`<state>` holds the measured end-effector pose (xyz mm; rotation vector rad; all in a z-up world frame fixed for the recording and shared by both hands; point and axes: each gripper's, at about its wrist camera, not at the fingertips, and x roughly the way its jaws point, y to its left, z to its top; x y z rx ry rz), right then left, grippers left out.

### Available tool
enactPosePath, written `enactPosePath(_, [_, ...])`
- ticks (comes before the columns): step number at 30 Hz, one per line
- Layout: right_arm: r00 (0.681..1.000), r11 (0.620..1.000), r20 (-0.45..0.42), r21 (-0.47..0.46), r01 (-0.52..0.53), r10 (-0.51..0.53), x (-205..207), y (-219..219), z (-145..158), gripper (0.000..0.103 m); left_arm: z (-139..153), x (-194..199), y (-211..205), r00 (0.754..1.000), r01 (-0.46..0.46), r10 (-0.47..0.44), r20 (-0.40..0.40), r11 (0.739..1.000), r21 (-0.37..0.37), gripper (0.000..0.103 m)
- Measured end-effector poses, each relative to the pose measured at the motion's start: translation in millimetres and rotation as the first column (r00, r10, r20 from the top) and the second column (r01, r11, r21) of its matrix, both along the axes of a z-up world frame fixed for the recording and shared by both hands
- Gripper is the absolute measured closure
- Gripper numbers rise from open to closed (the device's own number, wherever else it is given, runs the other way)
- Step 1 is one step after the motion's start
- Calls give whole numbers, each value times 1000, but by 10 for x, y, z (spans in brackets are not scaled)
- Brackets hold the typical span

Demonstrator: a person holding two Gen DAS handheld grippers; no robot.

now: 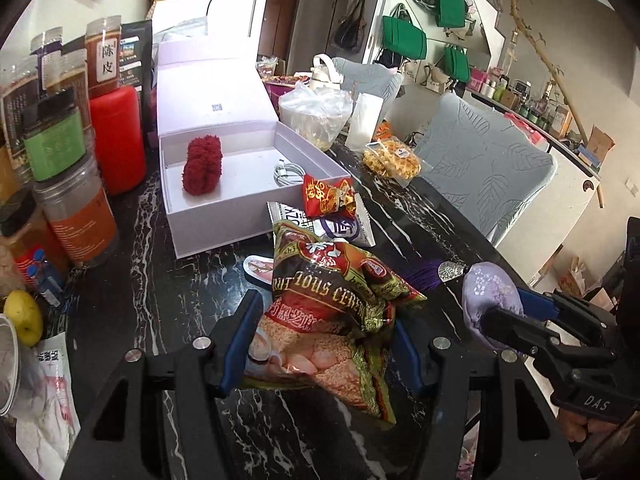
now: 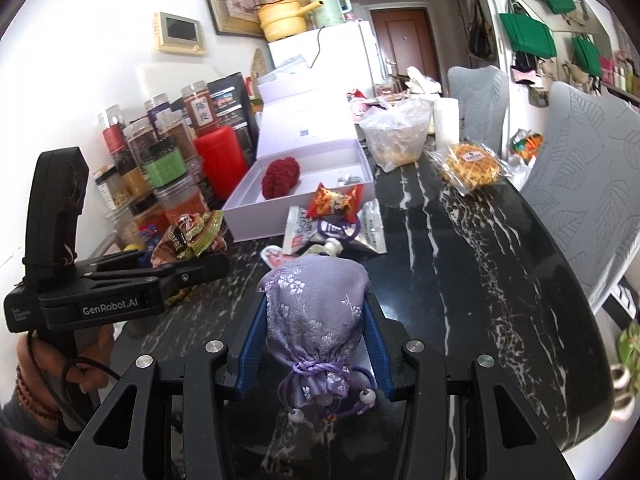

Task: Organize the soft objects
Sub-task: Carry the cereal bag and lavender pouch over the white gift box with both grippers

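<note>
My left gripper [image 1: 324, 332] is shut on a cereal packet [image 1: 332, 312], held above the black marble table [image 1: 160, 280]; the gripper also shows in the right wrist view [image 2: 200, 268]. My right gripper [image 2: 316, 320] is shut on a lilac drawstring pouch [image 2: 316, 308]; the pouch also shows in the left wrist view [image 1: 488, 304], with the gripper there [image 1: 500, 312]. An open white box [image 1: 248, 216] ahead holds a red fluffy object [image 1: 202, 166] and a coiled white cable [image 1: 290, 172].
Snack packets [image 1: 328, 200] lie in front of the box. Jars and a red canister [image 1: 118, 136] line the left side. A waffle pack [image 1: 392, 160], plastic bag [image 1: 316, 112] and grey chairs [image 1: 480, 160] are at the right. A yellow fruit [image 1: 24, 316] lies left.
</note>
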<state>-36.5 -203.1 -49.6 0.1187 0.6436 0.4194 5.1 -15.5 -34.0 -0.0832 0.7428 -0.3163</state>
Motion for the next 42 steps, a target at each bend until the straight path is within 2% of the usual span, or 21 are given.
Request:
enactPosePath(6, [998,999,49,-8,-45,46,-87,58,120,57,143,-76,24,999,-18,18,40,1000,-4,42])
enactPosePath(10, [995,998,72,-7,-70,70,-77,97,196,57,208,-30,12,998,-13,13,60,1000,9,42])
enactPosePath(16, [992,996,90,0,-94,93,0,130,308,57,322,82,9,997,4,-3,77,1000,-9,42])
enactPosePath(30, [974,990,174,-18,-140,142,401,215,705,57,663,429,2,989,18,-18,149,1000,0,42])
enactPosePath(42, [960,983,213,-48,-178,184,899,350,994,57,953,836,89,976,-28,19,218,999,37,42])
